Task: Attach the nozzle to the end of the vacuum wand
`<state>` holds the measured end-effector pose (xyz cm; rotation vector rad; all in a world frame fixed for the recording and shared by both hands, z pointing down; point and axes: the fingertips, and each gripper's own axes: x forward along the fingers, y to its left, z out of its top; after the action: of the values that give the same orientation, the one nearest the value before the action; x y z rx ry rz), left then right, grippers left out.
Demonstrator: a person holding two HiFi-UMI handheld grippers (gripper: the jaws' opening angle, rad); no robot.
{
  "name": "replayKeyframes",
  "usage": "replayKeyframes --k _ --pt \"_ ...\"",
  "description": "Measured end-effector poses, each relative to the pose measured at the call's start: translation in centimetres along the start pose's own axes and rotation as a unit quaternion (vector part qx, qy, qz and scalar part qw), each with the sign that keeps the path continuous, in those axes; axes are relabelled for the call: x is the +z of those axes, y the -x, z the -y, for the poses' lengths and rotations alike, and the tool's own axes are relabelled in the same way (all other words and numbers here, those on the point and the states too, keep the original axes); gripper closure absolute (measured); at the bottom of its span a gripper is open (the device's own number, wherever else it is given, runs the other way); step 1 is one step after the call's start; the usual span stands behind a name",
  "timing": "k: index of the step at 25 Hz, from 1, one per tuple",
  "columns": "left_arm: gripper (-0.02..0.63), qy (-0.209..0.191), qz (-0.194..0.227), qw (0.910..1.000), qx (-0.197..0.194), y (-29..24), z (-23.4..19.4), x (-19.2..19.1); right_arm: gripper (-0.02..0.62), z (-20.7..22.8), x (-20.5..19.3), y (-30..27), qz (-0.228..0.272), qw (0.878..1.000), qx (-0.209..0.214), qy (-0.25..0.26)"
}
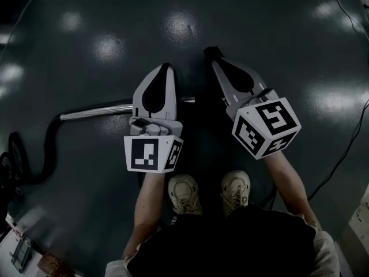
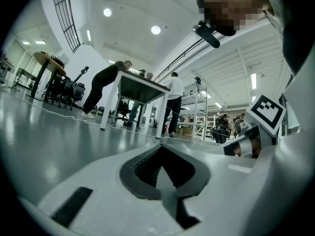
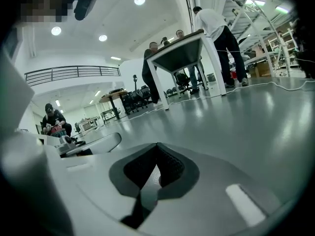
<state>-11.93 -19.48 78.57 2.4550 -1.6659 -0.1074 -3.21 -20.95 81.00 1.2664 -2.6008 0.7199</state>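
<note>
The vacuum wand [image 1: 109, 111], a shiny metal tube, lies on the dark floor. Its black hose [image 1: 51, 143] curls off to the left, and its free end [image 1: 189, 100] shows just right of my left gripper. My left gripper [image 1: 167, 67] hangs above the wand and crosses over it, shut and empty; the same closed tips [image 2: 161, 149] show in the left gripper view with nothing between them. My right gripper [image 1: 212, 52] points up and left beside it, also shut and empty, tips [image 3: 157, 146] together. I cannot make out a nozzle in any view.
My shoes [image 1: 184, 194] stand just below the grippers. A cable [image 1: 346, 149] runs across the floor at the right, and clutter [image 1: 23, 253] sits at the lower left corner. A table [image 2: 140, 90] with people around it stands farther off, with cables on the floor near it.
</note>
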Motion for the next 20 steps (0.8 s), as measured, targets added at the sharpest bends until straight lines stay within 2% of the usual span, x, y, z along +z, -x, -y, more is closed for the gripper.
replayKeyframes --k 6,9,13,16,18,20 --pt "0.606 -0.004 0.018 0.9994 0.029 -0.7 -2.3 0.4 0.589 1.8 1.0 -0.9 0.026 0.999 -0.008 -0.017" --pt "0.606 0.017 0.033 0.9983 0.045 -1.4 -3.8 1.4 0.591 3.1 1.9 -1.6 0.037 0.998 -0.015 -0.042" --pt "0.606 0.055 0.048 0.9954 0.061 -2.6 -3.8 2.7 0.590 5.2 3.0 -1.5 0.046 0.996 -0.017 -0.069" --pt "0.606 0.041 0.051 0.9959 0.062 -2.7 -4.5 3.9 0.590 4.9 3.9 -1.9 0.055 0.995 -0.023 -0.075" --pt "0.606 0.024 0.042 0.9974 0.053 -2.3 -4.9 6.0 0.591 3.5 5.8 -1.5 0.057 0.994 -0.030 -0.084" --pt "0.606 0.007 0.042 0.9978 0.052 -2.3 -4.5 11.5 0.591 1.4 11.0 0.4 0.063 0.994 -0.027 -0.088"
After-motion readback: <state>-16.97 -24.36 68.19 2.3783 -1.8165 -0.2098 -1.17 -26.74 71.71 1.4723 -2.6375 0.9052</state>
